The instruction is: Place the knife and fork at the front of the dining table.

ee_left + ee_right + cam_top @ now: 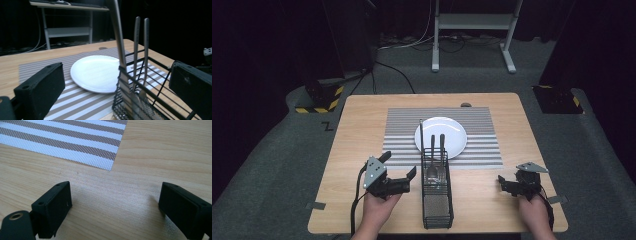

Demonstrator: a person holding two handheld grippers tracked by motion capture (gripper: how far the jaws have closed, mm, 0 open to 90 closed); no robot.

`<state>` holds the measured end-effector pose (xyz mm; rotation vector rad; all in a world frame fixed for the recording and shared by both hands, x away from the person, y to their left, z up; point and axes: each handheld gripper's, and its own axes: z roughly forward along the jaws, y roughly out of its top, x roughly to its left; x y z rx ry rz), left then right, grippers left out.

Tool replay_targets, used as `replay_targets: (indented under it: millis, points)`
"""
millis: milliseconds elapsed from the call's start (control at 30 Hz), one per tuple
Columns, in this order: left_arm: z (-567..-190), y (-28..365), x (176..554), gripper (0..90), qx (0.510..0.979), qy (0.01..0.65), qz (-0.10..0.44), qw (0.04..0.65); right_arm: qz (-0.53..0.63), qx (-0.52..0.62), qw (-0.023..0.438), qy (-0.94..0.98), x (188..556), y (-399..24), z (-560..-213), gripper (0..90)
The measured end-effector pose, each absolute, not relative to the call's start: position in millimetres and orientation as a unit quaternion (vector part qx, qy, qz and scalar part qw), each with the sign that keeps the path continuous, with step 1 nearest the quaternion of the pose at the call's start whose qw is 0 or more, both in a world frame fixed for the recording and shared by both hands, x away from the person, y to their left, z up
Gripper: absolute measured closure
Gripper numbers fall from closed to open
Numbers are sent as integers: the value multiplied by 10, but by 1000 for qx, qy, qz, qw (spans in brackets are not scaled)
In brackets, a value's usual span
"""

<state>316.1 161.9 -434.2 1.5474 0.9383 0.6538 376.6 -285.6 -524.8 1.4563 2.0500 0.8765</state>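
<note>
On the left, the left tool (pixel 398 165) hovers with its jaws spread wide and empty, aimed right at the black wire cutlery basket (pixel 436 197) standing mid-tabletop at the near edge. Inside, the steel cutlery handles (pixel 437 145) stand nearly upright, leaning away toward the round white plate (pixel 440 137) on the striped grey-and-white placemat (pixel 482 135). So the handles lie just right of that tool, the closer one. Far right, the right tool (pixel 508 186) rests low over bare wood, jaws apart too.

Grey carpeted floor (pixel 272 150), dark surroundings, white metal stand (pixel 473 22) at twelve o'clock beyond light wooden table (pixel 362 120).
</note>
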Motion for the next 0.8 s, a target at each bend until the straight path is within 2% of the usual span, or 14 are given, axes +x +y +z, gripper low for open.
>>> replay_targets:
  millis: [200,367,567,600,633,700,800]
  points:
    - [-4308,1472,3311,23,658,396,308,562,320,531,237,748,3765,-2855,-5248,109]
    - [-4303,1416,3394,68,650,405,298,570,320,530,236,749,3764,-2854,-5248,110]
    - [-4277,1343,3442,222,644,405,314,569,321,529,236,750,3762,-2854,-5248,109]
    - [-4264,1330,3451,222,642,402,315,572,321,529,236,750,3762,-2854,-5248,109]
    - [-4253,1314,3460,307,641,397,317,575,321,529,236,749,3763,-2854,-5248,109]
    - [-4246,1298,3472,342,642,396,316,575,321,529,236,750,3762,-2854,-5248,109]
    - [-4240,1231,3518,486,647,398,322,565,321,529,236,750,3762,-2854,-5248,109]
